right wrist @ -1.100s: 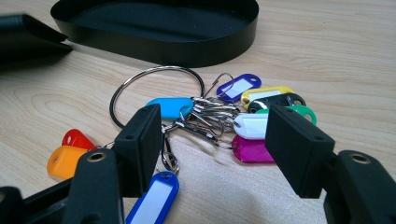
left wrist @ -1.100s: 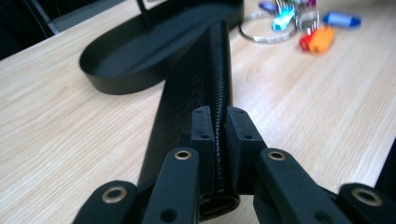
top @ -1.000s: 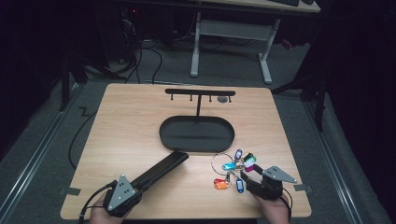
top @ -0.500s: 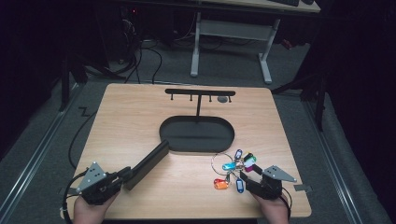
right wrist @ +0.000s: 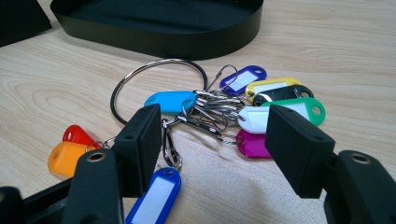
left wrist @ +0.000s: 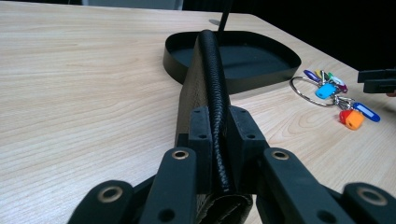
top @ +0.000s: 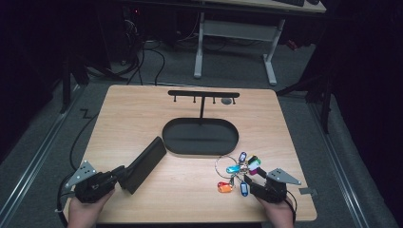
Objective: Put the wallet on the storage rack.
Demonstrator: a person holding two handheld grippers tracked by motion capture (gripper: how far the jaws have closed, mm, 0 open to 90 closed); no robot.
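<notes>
Diagonally, wallet [top: 142, 163] points toward tray [top: 200, 148]

A light wooden table [top: 142, 109] is lit from above; the room around it is left dark. Grey carpet floor [top: 237, 71] is seen behind, with black cables [top: 157, 52] trailed across it and a white-legged desk [top: 233, 33] set beyond.

Bare wood lies left of the tray [top: 199, 149]; its hook stand [top: 203, 95] blocks behind.
</notes>
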